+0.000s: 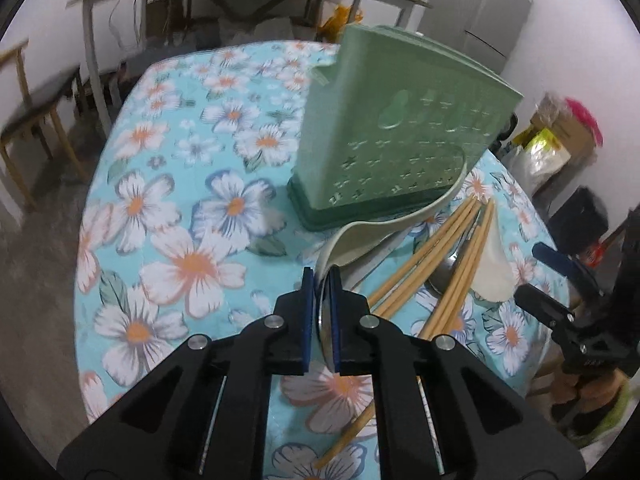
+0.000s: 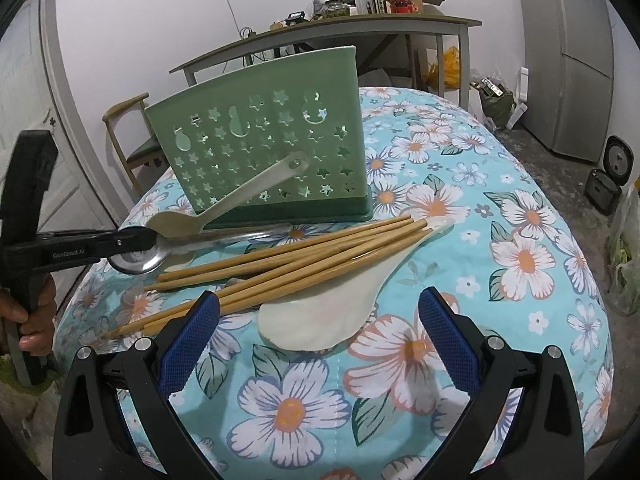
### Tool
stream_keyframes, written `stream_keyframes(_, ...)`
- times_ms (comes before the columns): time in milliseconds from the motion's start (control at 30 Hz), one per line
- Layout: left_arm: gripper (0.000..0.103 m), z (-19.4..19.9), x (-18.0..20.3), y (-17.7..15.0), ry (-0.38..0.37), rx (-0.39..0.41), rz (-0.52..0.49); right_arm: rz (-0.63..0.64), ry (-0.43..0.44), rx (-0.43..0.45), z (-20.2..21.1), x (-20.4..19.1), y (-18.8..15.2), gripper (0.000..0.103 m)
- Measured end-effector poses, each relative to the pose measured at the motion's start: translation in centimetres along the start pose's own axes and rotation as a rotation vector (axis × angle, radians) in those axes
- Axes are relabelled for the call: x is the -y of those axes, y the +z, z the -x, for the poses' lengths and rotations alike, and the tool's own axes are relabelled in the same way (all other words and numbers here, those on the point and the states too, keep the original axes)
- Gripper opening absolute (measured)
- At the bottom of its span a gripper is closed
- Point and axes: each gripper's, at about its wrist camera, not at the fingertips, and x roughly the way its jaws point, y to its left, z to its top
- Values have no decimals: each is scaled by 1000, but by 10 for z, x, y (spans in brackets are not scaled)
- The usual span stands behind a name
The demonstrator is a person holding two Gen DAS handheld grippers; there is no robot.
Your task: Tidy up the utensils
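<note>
A green perforated utensil holder (image 1: 392, 128) (image 2: 264, 136) stands on the floral table. My left gripper (image 1: 321, 312) (image 2: 132, 242) is shut on the bowl of a metal spoon (image 2: 138, 260), low over the table left of the holder. A pale green spoon (image 2: 240, 196) (image 1: 384, 224) leans its handle against the holder. Several wooden chopsticks (image 2: 280, 264) (image 1: 436, 256) lie across a white rice paddle (image 2: 332, 312) (image 1: 494, 264). My right gripper (image 2: 318, 336) (image 1: 560, 280) is open, just in front of the paddle.
The table (image 2: 460, 240) has a blue floral cloth. One loose chopstick (image 1: 348, 436) lies near the front edge under my left gripper. A grey side table (image 2: 360, 28) with clutter, a chair (image 2: 132, 136) and a fridge (image 2: 580, 60) stand behind.
</note>
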Motion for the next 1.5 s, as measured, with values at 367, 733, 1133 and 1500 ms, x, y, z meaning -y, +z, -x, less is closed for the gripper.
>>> stream_keyframes(367,28,5,-15,-23,3,-22,117,18,3,13,12,-8,1,97)
stream_keyframes(733,31,13,-15,-39,-18,0,159,30,-6,34,27,-14,0,97)
stream_keyframes(1133,2,43,-10,-39,-30,74,87,62,-19,69,40,-21,8,97)
stream_keyframes(1500,2,108,-84,-55,56,124,220,196,108,122,23,-82,35,92)
